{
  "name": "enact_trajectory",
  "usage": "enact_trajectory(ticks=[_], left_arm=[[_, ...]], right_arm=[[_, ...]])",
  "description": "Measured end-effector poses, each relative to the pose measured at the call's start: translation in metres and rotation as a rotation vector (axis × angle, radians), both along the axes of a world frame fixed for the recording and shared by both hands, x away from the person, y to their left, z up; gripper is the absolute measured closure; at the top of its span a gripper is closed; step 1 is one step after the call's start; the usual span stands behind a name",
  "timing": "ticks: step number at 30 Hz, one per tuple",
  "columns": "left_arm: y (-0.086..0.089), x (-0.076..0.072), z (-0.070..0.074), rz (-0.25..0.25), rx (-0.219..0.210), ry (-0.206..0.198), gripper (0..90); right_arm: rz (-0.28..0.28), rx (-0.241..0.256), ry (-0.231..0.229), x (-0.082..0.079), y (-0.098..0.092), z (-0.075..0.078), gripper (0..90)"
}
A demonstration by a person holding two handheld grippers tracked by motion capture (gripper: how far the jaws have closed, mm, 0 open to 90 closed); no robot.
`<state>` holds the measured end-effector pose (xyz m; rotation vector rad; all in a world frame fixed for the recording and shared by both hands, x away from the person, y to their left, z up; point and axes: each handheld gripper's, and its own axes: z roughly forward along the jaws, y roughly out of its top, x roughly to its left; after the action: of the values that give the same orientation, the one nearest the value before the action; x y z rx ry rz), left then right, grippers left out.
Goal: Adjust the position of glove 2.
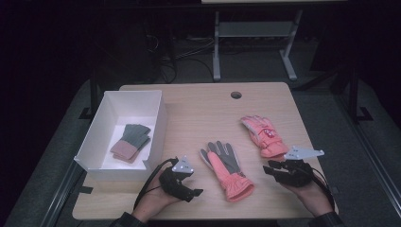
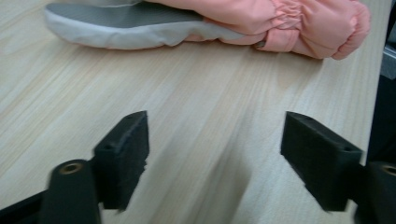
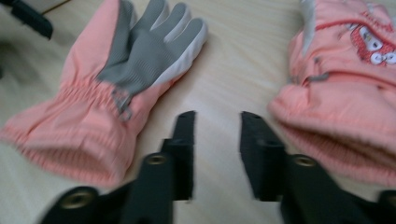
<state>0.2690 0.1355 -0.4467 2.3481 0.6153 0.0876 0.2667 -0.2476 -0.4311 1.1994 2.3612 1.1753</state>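
Left gripper: lower centre-left of the high view, held in a hand at the near table edge. Jaws spread wide, nothing between them; in its own view they stand over bare wood, short of the glove's cuff.

Right gripper: lower right of the high view, held in the other hand. Jaws parted by a narrow gap, empty; in its own view they point at the strip of table between the two gloves.

Palm-up glove: pink with grey palm, centre of the high view, between the two grippers, fingers toward the top of the frame, cuff toward the bottom. Lies flat on the table, apart from both tools.

Printed glove: pink, back side up (a small red-and-white figure on it), right of centre, just above the right gripper; its cuff sits close to that tool's jaws, whether touching cannot be told.

White box: open-topped, left side of the high view, on the table's left edge. Contents: grey-green knit gloves with pinkish cuffs, stacked near the box's lower right wall.
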Motion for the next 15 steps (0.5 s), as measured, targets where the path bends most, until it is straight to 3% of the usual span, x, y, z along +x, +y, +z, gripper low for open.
enact_trajectory(ticks=[5, 11, 15], left_arm=[[0.000, 0.005, -0.003, 0.019, 0.002, -0.024, 16.3], [0.000, 0.006, -0.006, 0.027, 0.005, -0.012, 14.4], [-0.002, 0.005, -0.007, 0.030, 0.004, -0.013, 14.5]], right_arm=[[-0.021, -0.011, 0.008, 0.023, 0.008, -0.001, 89.8], [-0.068, -0.017, 0.038, 0.053, 0.016, -0.007, 90.0], [-0.094, -0.041, 0.052, 0.065, 0.016, -0.012, 90.0]])
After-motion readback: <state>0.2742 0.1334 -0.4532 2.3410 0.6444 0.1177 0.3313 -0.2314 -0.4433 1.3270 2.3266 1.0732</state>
